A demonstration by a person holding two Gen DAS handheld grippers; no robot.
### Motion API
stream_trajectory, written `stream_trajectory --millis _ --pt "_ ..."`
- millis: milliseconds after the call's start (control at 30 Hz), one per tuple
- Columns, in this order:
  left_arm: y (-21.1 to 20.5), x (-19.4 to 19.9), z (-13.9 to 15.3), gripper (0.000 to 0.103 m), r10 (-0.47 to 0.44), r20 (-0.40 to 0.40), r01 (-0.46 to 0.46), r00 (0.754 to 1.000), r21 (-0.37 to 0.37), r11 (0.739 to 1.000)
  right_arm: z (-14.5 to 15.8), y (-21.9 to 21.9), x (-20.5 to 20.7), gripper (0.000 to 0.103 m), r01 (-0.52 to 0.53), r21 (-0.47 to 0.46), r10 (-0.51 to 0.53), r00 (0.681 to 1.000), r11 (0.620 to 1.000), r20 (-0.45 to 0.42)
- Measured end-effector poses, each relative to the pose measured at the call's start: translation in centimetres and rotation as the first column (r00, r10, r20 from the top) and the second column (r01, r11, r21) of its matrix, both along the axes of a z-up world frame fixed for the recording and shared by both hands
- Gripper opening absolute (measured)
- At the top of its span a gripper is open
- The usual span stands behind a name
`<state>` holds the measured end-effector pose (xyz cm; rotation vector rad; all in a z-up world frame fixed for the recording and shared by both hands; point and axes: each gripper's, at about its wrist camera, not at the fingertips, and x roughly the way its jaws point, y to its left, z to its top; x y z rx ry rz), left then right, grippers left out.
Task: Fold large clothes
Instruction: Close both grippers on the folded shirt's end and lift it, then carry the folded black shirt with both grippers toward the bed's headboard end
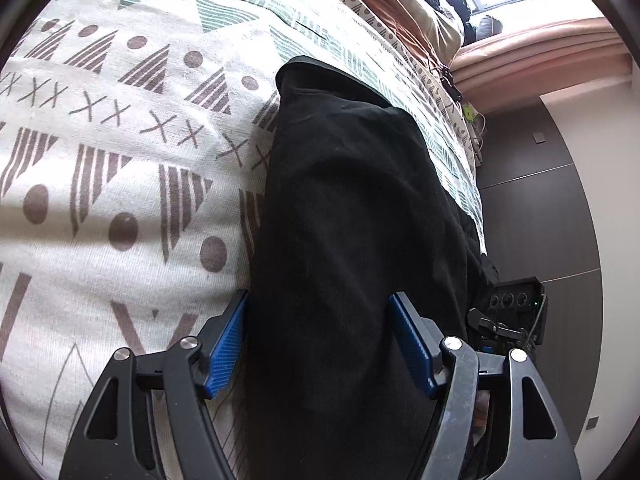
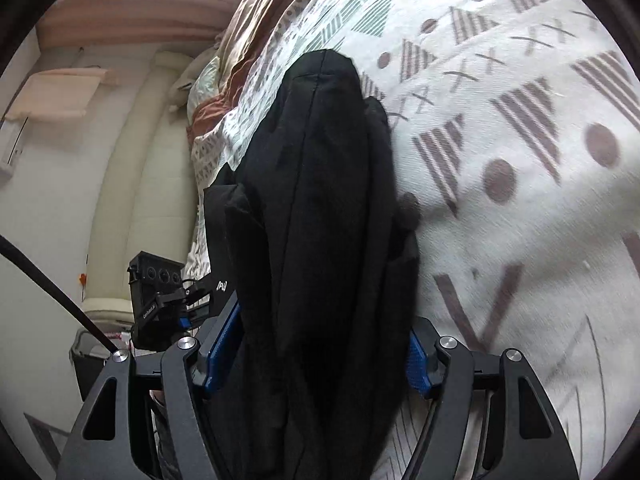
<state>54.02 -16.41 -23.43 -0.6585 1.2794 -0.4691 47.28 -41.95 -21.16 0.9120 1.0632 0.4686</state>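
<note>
A big black piece of clothing (image 1: 352,240) lies on the bed, on top of a white bed cover (image 1: 120,168) with brown dots, stripes and crosses. The cloth is bunched into a long, thick roll that runs away from the cameras, up toward the pillows (image 1: 424,16). Its far end (image 2: 324,68) is rounded and rests on the cover.

The left claw (image 1: 320,344) is spread wide, with the near end of the black cloth between its two blue pads (image 1: 226,344). The pads sit right beside the cloth on each side. I cannot tell if they are squeezing it.

The right claw (image 2: 320,352) is also spread wide around the black cloth (image 2: 320,240). The cloth fills the gap and hides part of its blue pads (image 2: 418,364).

Past the edge of the cloth, each camera sees the other claw's black camera box (image 1: 516,312), off the side of the bed.
</note>
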Motion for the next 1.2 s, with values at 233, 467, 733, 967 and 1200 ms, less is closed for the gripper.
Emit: stream_trajectory --millis 233,467,733,967,1200 --pt "0.1 0.6 -0.2 0.066 0.018 -0.016 -0.018 1.0 0.003 1.0 -0.4 0.7 2.3 0.045 -0.05 -0.01 0.05 0.999 0.999 -0.012" --pt "-0.2 -1.0 2.4 0.052 0.004 0.045 -0.005 0.999 0.029 1.0 2.6 0.9 -0.3 0.015 -0.032 -0.021 0.034 0.997 0.999 0.075" --pt "1.2 -4.3 8.4 0.052 0.009 0.158 -0.006 0.987 -0.02 1.0 8.2 4.1 -4.7 0.014 -0.003 -0.079 0.017 0.982 0.997 0.188" --pt "3.4 -8.2 14.0 0.052 0.036 0.254 -0.022 0.967 -0.061 0.998 13.7 8.4 -7.9 0.014 0.002 -0.119 0.033 0.955 0.993 0.296" --pt "7.5 -12.4 19.3 0.052 0.079 0.337 -0.046 0.938 -0.105 0.993 18.0 12.5 -11.7 0.014 -0.017 -0.151 0.075 0.919 0.988 0.388"
